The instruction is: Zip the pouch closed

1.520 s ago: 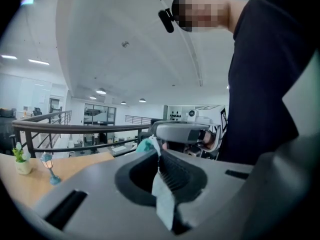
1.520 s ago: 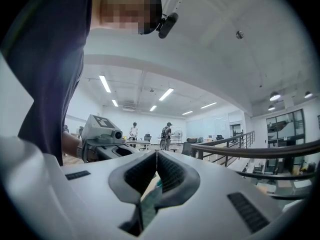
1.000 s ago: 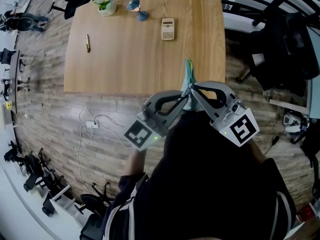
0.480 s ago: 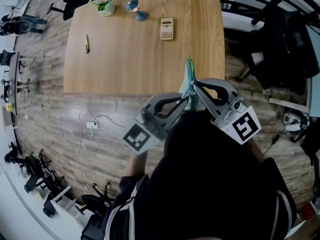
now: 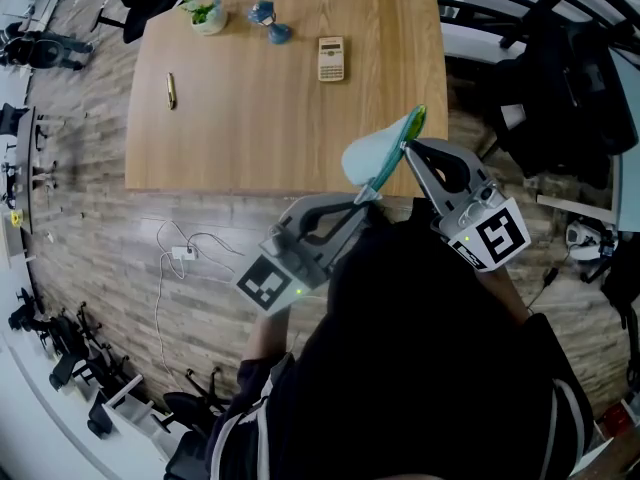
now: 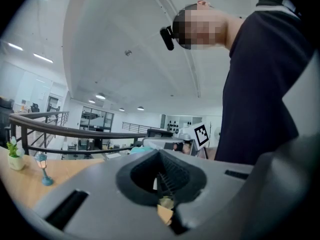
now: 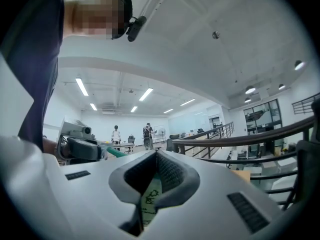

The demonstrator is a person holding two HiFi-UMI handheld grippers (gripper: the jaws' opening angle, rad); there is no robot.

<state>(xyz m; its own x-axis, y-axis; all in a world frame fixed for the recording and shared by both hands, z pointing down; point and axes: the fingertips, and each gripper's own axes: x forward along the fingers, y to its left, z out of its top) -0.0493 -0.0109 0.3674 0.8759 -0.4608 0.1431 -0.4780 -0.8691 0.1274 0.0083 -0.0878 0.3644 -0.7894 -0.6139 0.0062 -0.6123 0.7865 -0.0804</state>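
A light teal pouch [image 5: 378, 153] with a green edge hangs in the air over the near edge of the wooden table [image 5: 250, 118], stretched between both grippers. My left gripper [image 5: 366, 194] is shut on its lower end. In the left gripper view a small tan piece [image 6: 165, 211] is pinched between the ribbed pads [image 6: 172, 181]. My right gripper [image 5: 404, 146] is shut on the pouch's upper right end. The right gripper view shows a white tag with green print [image 7: 149, 201] clamped between its jaws. Whether the zip stands open or closed is hidden.
A calculator [image 5: 331, 58], a pen [image 5: 171, 90], a small potted plant [image 5: 207, 13] and a blue figurine [image 5: 268, 20] lie on the table's far half. A white cable [image 5: 185, 251] runs over the floor at left. Dark chairs [image 5: 570, 88] stand to the right.
My right gripper has moved up and to the right with its end of the pouch. The pouch, edge-on and upright before, now slants and shows its flat side. The left gripper has hardly moved.
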